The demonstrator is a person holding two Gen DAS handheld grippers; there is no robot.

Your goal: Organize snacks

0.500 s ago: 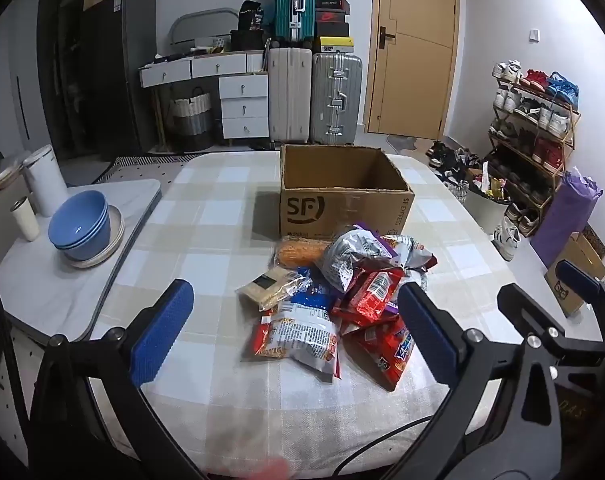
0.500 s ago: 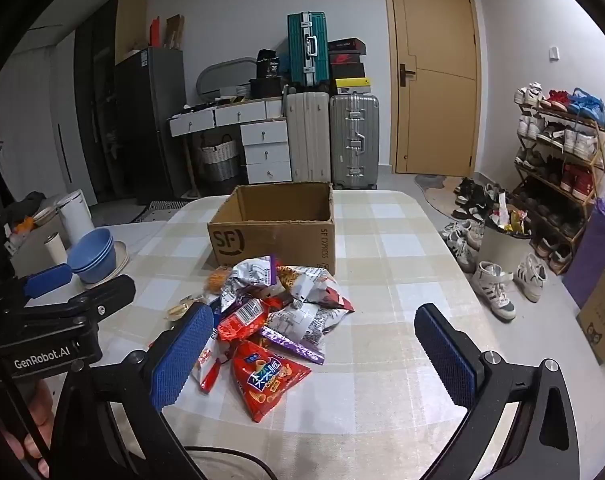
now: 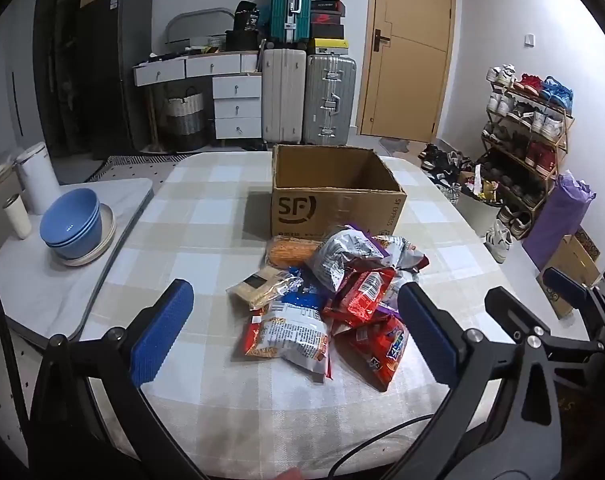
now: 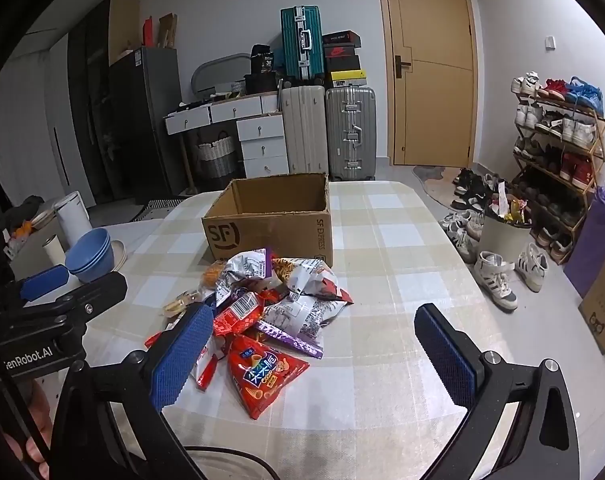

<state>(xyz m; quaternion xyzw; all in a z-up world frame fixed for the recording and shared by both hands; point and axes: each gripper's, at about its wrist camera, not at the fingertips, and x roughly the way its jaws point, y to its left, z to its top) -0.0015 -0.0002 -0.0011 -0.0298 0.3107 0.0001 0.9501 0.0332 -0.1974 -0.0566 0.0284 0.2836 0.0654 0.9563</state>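
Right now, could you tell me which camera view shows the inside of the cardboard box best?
The left wrist view: it looks down into the cardboard box, showing its inner walls. The right wrist view sees the box lower, mostly its front and side.

Between the left gripper's (image 3: 294,334) blue pads (image 3: 162,340) lie a white and blue packet (image 3: 298,328), red packets (image 3: 362,292) and a silver one (image 3: 346,256); beyond them a brown cardboard box (image 3: 334,200) with black lettering. The tablecloth (image 3: 206,240) is checked beige and white. Ahead of the right gripper (image 4: 314,354), a red bag (image 4: 262,376) beside a purple strip (image 4: 290,340); to its left, blue bowls (image 4: 90,256)
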